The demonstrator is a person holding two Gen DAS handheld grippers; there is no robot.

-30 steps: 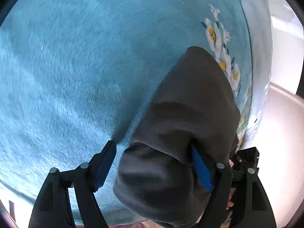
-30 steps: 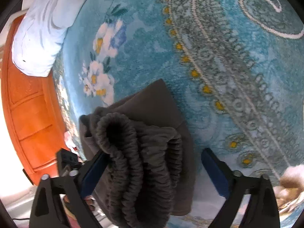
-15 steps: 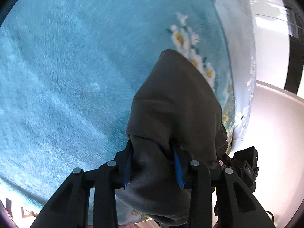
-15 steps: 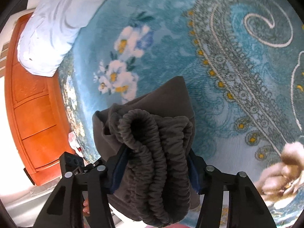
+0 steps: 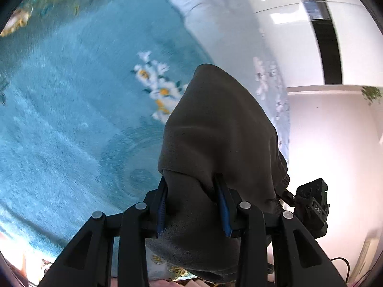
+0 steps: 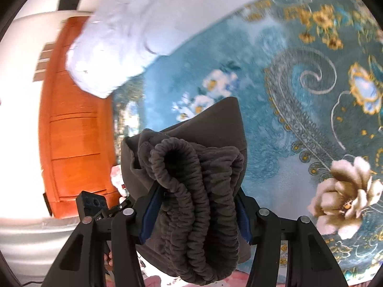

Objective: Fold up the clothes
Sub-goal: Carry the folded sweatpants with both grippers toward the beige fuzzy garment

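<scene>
A: Both grips took. The left gripper (image 5: 194,205) has its blue-padded fingers (image 5: 222,203) clamped on a plain fold of the dark grey fleece garment (image 5: 215,131); the right gripper (image 6: 195,212) has its fingers (image 6: 149,212) clamped on the bunched, ribbed elastic waistband (image 6: 191,191) of the same garment.

B: A second ago both pairs stood wide apart, straddling the cloth. Now?

A: Pinched in, cloth bulging between the pads. The garment hangs from both grippers above the teal floral bed cover (image 5: 71,119), its far end tapering toward twelve o'clock in each view.

B: Other differences?

A: The cover looks farther off and more of the room shows: the white pillow (image 6: 115,55) at eleven o'clock and the orange wooden headboard (image 6: 74,131) at nine in the right view.

B: Meaning?

A: Probably lifted to shake out or re-lay flat; no fold made yet.
</scene>
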